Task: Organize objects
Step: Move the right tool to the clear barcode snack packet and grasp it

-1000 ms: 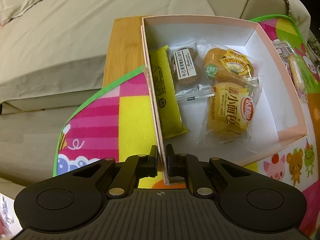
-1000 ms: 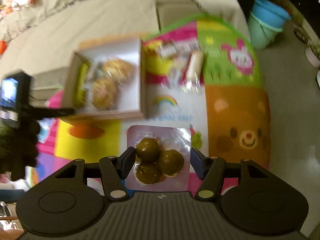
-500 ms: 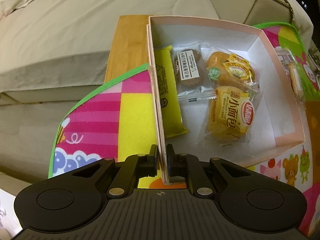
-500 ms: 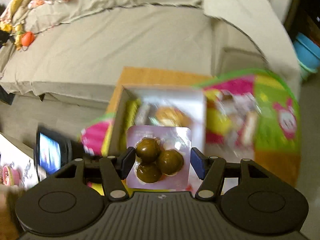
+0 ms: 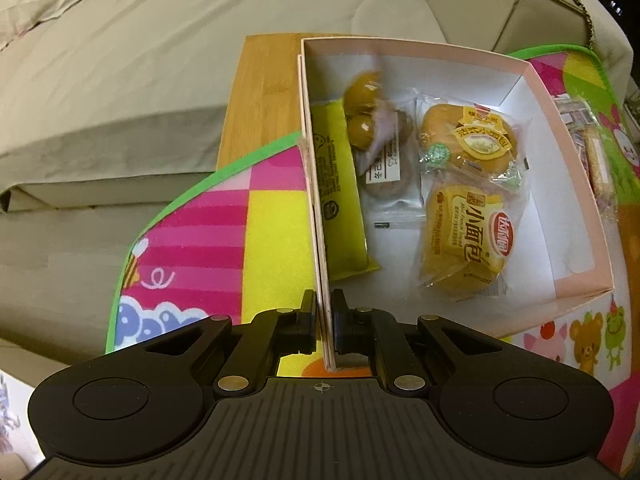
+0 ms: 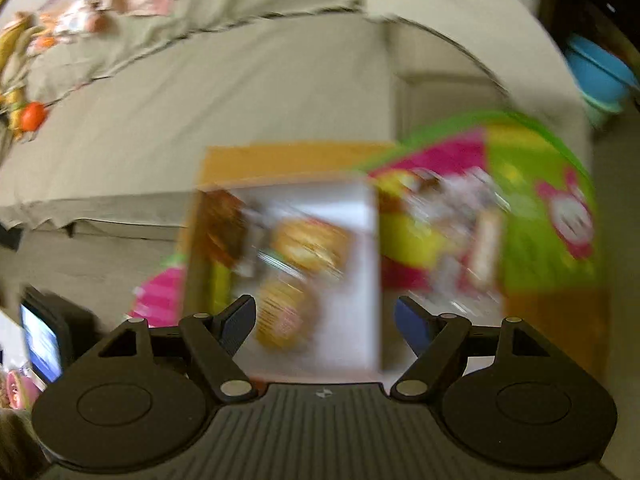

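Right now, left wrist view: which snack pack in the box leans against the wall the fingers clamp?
The yellow pack. It stands on edge along the left wall of the box; the two bread packs and the brown cookie pack lie further in.

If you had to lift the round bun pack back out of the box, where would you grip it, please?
Probably the crimped film edge of the bun pack, from straight above: the box walls block the sides, and neighbouring packs crowd it.
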A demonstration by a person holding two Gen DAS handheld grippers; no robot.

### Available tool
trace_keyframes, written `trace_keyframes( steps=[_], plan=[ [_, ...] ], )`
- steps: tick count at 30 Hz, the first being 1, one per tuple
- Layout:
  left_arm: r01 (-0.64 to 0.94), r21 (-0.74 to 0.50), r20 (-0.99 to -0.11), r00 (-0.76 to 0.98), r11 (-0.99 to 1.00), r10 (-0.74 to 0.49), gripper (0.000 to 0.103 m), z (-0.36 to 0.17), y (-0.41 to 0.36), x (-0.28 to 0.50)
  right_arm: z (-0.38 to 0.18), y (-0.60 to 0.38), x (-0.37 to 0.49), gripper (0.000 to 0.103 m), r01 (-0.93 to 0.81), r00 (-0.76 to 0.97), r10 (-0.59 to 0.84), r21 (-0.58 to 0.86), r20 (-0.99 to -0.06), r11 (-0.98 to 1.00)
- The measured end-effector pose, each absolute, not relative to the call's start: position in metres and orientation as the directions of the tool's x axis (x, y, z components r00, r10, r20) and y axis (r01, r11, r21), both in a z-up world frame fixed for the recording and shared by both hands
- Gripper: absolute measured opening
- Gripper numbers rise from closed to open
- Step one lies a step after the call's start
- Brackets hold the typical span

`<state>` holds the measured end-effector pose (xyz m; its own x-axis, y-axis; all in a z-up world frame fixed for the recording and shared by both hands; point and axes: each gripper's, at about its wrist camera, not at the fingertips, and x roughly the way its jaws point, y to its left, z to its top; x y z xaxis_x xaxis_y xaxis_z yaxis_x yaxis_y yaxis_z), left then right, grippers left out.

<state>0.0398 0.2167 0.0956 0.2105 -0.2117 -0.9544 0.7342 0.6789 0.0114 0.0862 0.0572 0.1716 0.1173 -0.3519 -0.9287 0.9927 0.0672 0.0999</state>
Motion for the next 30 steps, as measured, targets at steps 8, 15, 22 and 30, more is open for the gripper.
trace_keyframes(
  steps=[8, 15, 22, 30],
  plan=[
    [0.726, 0.055, -0.955, 0.239, 0.686, -0.175, 0.009, 0.097, 0.207, 0.036, 0.146, 0.075, -0.017, 0.077, 0.998, 0.012, -0.291, 0.030, -0.957, -0.058],
    [0.686, 0.042, -0.954, 0.245, 0.727, -0.175, 0.009, 0.097, 0.210, 0.032, 0.134, 0.049, -0.034, 0.081, 0.999, 0.032, -0.312, 0.022, -0.950, 0.033],
    [0.663, 0.014, -0.945, 0.252, 0.748, -0.206, 0.009, 0.101, 0.213, 0.038, 0.102, -0.036, -0.017, 0.085, 0.992, 0.044, -0.374, -0.003, -0.927, 0.124],
    [0.698, 0.025, -0.938, 0.264, 0.715, -0.225, 0.009, 0.110, 0.212, 0.039, 0.037, -0.147, -0.009, 0.048, 0.996, 0.023, -0.375, -0.012, -0.927, 0.091]
  ],
)
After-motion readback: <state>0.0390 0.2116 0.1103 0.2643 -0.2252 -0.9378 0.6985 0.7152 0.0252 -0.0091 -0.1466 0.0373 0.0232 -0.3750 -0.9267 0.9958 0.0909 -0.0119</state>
